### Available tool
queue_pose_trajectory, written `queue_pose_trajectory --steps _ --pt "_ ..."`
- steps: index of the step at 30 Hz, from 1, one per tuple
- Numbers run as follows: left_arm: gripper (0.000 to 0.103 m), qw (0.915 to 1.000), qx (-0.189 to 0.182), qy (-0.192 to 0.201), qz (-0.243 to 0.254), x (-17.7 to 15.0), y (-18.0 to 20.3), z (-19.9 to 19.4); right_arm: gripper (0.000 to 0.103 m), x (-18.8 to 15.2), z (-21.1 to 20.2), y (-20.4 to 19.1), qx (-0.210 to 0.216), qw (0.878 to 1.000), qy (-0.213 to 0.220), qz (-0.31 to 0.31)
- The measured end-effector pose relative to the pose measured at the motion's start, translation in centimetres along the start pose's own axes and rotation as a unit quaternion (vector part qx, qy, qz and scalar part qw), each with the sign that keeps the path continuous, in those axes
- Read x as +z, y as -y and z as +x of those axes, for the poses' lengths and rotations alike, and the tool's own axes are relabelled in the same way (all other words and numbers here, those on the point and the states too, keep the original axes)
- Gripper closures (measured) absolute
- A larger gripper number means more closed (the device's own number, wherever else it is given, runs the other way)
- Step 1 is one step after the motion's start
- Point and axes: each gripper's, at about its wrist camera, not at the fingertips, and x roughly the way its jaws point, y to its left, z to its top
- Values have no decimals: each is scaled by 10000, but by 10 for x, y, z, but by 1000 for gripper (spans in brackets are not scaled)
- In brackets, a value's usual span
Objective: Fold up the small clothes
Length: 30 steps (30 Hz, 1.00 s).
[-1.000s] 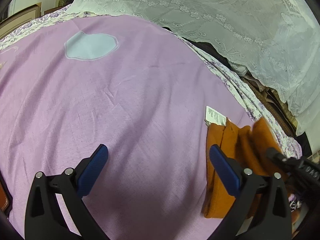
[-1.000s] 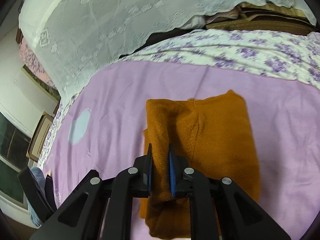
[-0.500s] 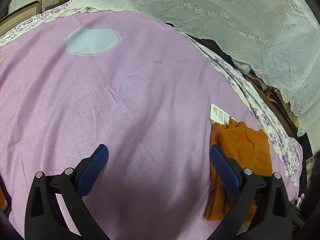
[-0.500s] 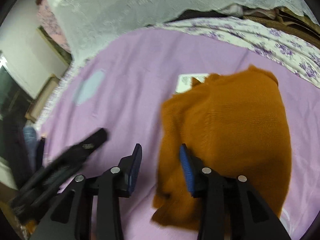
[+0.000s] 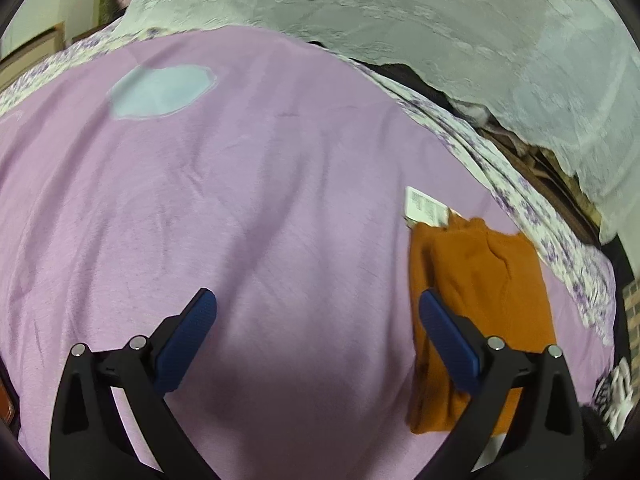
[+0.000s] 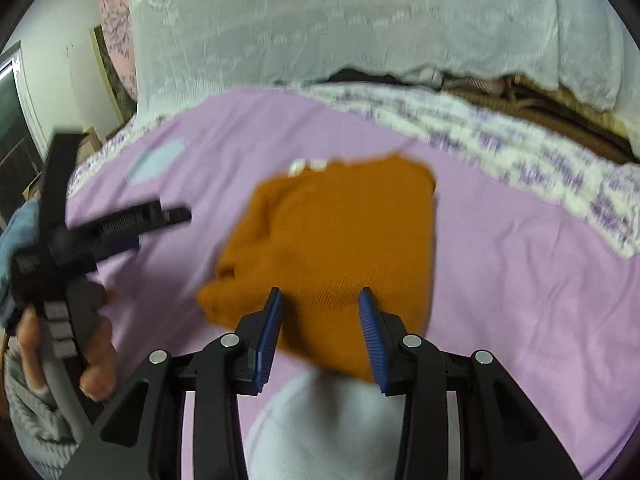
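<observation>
A folded orange knit garment [image 6: 340, 248] lies on the lilac bed sheet [image 6: 520, 280]; it also shows at the right of the left wrist view [image 5: 484, 292]. A white paper tag [image 5: 426, 208] sticks out at its far edge. My right gripper [image 6: 320, 320] is open and empty, held just above the garment's near edge. My left gripper [image 5: 316, 320] is open and empty over bare sheet [image 5: 240, 200], left of the garment. The left gripper and its hand also show in the right wrist view [image 6: 100, 232].
A pale blue patch [image 5: 160, 90] is on the sheet at the far left. A floral bedspread border [image 6: 520, 152] and a white lace cover [image 6: 360, 20] lie beyond. A light blue patch [image 6: 320, 420] sits under the right gripper.
My right gripper has let go of the orange garment, opened and drawn back. The garment now lies flat. The left gripper has barely moved.
</observation>
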Motion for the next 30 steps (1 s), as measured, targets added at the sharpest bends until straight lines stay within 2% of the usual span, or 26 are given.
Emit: queue_pose_trajectory --steps 2,4,6,10,13,16,17,18,20,21,24,26,28,30 --pt "4 9996 -22 41 271 -6 13 0 62 -10 17 -6 165 9996 -206 -28" --pt "4 9983 -23 46 573 -14 27 3 59 -15 24 -14 44 9998 -44 -214" --pt "4 9965 31 19 838 -20 38 6 57 -15 24 -12 164 9997 -8 -182" --pt "4 9902 363 47 1346 -32 58 17 57 -17 8 -3 529 9978 -35 -395" --pt "4 9912 324 -45 1284 -32 56 22 59 -19 -16 12 748 9963 157 -389" --pt "4 9931 261 -66 1145 -29 51 20 62 -7 -34 33 738 9960 477 -166" --pt "4 9936 240 12 1100 -28 50 14 66 -1 -36 42 745 9958 534 -47" --pt "4 9944 193 138 1034 -27 47 6 76 7 -36 54 765 9954 564 134" --pt "4 9957 45 442 816 -23 47 -13 86 20 -29 75 805 9941 536 485" --pt "4 9958 -18 457 788 -21 49 -16 90 26 -22 89 852 9923 489 758" --pt "4 9937 -273 315 1039 -23 71 -17 92 39 4 119 1043 9833 289 1463" --pt "4 9883 -78 226 1503 -32 94 -3 92 46 22 129 1210 9769 157 1757" --pt "4 9790 332 35 2011 -49 111 24 92 56 40 133 1257 9736 108 1904" --pt "4 9782 427 115 2030 -58 110 32 92 70 55 138 1200 9721 158 2007"
